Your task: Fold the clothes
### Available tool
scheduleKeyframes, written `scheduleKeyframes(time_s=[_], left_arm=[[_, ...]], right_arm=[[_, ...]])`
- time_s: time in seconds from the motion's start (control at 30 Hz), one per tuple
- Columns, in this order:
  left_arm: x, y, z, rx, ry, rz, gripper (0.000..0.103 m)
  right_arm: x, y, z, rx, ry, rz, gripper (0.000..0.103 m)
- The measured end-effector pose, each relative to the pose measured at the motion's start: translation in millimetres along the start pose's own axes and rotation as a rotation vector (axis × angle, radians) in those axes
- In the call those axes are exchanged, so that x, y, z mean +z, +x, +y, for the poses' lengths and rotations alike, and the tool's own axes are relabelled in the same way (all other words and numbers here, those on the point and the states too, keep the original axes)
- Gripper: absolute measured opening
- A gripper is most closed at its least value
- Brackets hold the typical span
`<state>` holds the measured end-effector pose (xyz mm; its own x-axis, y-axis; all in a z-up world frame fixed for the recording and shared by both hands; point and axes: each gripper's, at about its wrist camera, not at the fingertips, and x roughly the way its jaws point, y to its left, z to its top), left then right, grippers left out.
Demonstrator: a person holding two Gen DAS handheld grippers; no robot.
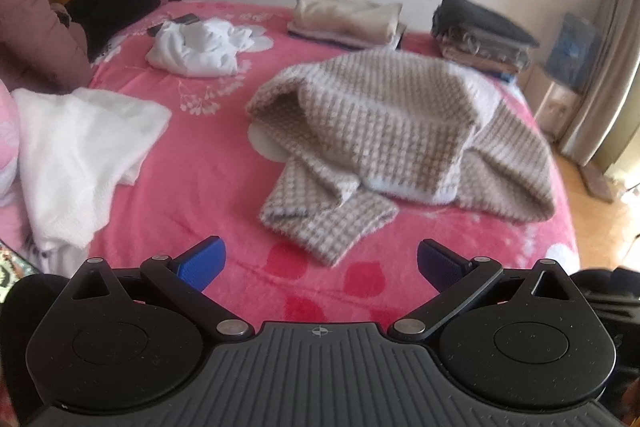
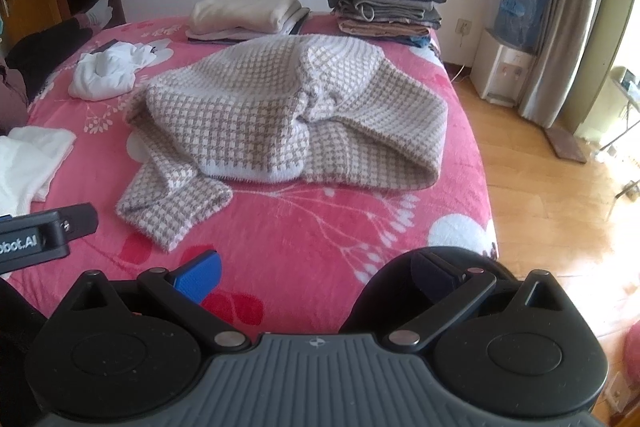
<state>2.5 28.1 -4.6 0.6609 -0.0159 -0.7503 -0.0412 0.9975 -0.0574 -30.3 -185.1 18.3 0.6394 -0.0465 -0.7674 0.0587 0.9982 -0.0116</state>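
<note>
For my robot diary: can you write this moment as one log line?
stage: before grasp | left gripper: open, empty | right gripper: open, empty | checked sweater: crumpled on pink bed

A bed (image 1: 224, 163) covered by a pink blanket (image 2: 304, 227) with white and red flower prints carries everything. In the middle lies a crumpled beige-and-white checked sweater (image 1: 384, 123), one sleeve trailing toward the near edge. At the left edge sits a loosely folded white cloth (image 1: 84, 147), and farther back a bunched white garment (image 1: 196, 47). Along the far side, against the wall, stand two folded piles: a cream pile (image 1: 348, 15) and, well apart to its right at the corner, a taller pile topped by a dark grey piece (image 1: 480, 31). A person in a padded pink jacket (image 1: 28, 7) is on the bed's far left corner. Right of the bed runs a wooden floor (image 2: 560, 211).
</note>
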Motion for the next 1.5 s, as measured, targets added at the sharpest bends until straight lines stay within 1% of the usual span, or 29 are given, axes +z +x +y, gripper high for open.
scheduleKeyframes(time_s=[0.03, 0.17, 0.37, 0.5, 0.77, 1.13, 1.5], left_arm=[[-0.8, 0.0, 0.4, 0.006, 0.008, -0.005, 0.103], [-6.8, -7.1, 0.4, 0.031, 0.025, -0.068, 0.103], [-2.6, -5.2, 3.3, 0.022, 0.002, -0.032, 0.103], [-5.4, -5.9, 3.6, 0.025, -0.009, -0.038, 0.103], [-7.8, -5.3, -0.2, 0.042, 0.013, -0.032, 0.103], [-7.8, -2.4, 2.8, 0.065, -0.001, -0.011, 0.103], [-6.4, -0.9, 2.2, 0.066, -0.001, -0.004, 0.103]], right_arm=[[0.8, 0.1, -0.9, -0.001, 0.003, -0.001, 0.103], [0.2, 2.1, 0.5, -0.011, 0.002, -0.010, 0.103], [0.8, 2.6, 1.4, -0.031, -0.011, -0.022, 0.103], [1.1, 2.0, -0.3, -0.038, -0.005, -0.035, 0.103], [0.8, 3.3, -4.8, -0.028, 0.048, -0.031, 0.103], [-1.8, 5.2, -3.2, -0.044, 0.039, -0.019, 0.103], [-1.5, 7.0, -1.9, -0.046, 0.038, -0.011, 0.103]])
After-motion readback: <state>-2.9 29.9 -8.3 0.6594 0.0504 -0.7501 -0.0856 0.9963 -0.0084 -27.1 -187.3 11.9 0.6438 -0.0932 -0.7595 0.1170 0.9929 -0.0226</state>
